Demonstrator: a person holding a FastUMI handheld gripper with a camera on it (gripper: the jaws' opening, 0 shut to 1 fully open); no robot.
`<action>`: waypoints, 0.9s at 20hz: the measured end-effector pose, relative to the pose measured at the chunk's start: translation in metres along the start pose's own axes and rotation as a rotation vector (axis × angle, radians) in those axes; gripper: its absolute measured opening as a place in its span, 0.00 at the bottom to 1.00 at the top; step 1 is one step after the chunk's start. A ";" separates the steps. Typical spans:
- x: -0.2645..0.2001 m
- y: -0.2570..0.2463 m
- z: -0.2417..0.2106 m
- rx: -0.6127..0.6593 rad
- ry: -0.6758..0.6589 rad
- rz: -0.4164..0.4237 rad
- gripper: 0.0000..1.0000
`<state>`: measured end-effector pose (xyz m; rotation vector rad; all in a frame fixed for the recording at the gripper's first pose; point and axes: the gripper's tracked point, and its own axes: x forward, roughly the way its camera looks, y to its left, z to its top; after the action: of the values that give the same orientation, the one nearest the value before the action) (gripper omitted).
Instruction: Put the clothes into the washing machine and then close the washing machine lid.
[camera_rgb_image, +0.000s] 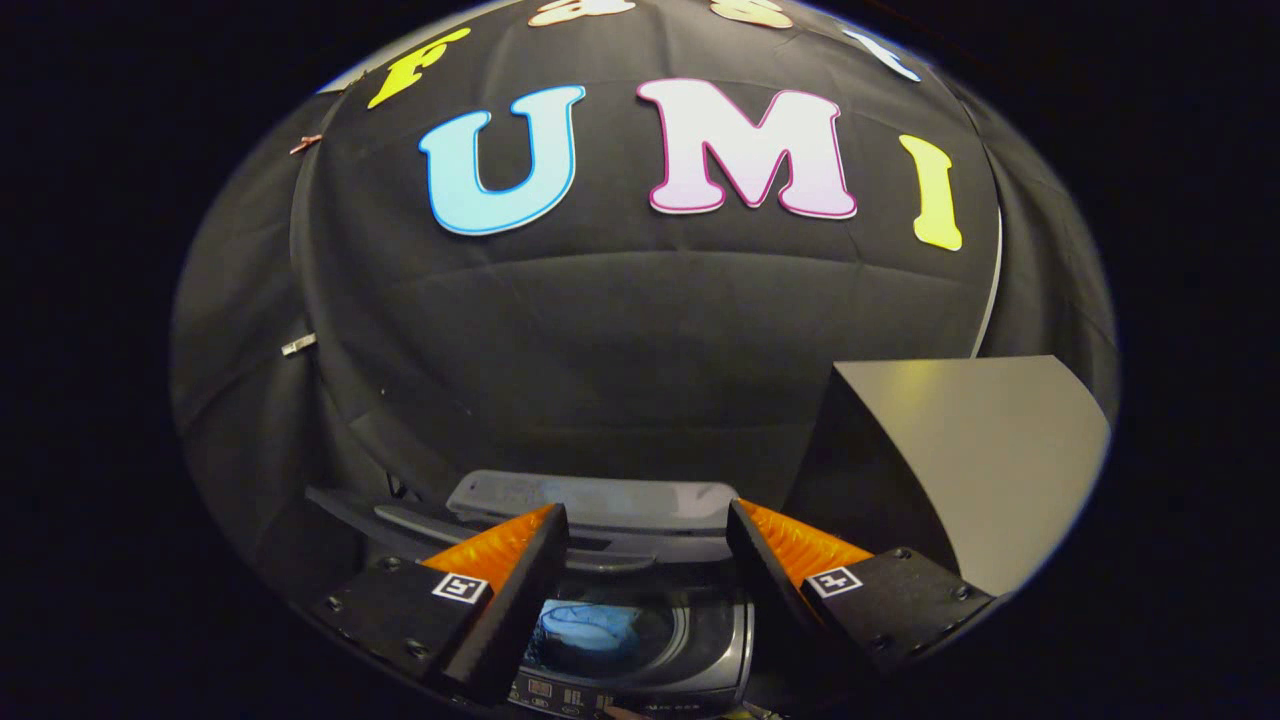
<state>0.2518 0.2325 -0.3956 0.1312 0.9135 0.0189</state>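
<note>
Below the fingers, blue clothes lie inside the drum of the washing machine, seen through the round opening from above. The cloth sits toward the left part of the drum, bunched, with folds visible; how much fabric is there cannot be told. The machine's dark top rim curves round the right of the opening, and a strip of control panel with small markings shows at the near edge, too small to read.

Lid: grey, raised, standing up at the back of the opening, just beyond the fingertips. The opening is uncovered.

Gripper: fingers spread wide apart, nothing between them, no contact with clothes, rim or lid. The gap between the tips frames the raised lid and the drum mouth under it. The left finger and the right finger each carry a small square marker on the block behind them. The gripper hangs above the machine's near edge, angled forward over the opening.

Surroundings: a flat grey panel stands to the right of the machine, beyond the right finger, its upper edge catching light. Black cloth wall rises behind the machine. A small metal clip is fixed to the cloth well to the left.
</note>
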 end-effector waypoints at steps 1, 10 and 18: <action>-0.004 0.000 -0.004 -0.004 0.007 0.003 0.99; -0.067 -0.001 0.020 -0.047 -0.128 0.049 0.98; -0.142 -0.015 0.046 -0.049 -0.292 0.117 1.00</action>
<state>0.2011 0.2023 -0.2576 0.1373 0.6127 0.1280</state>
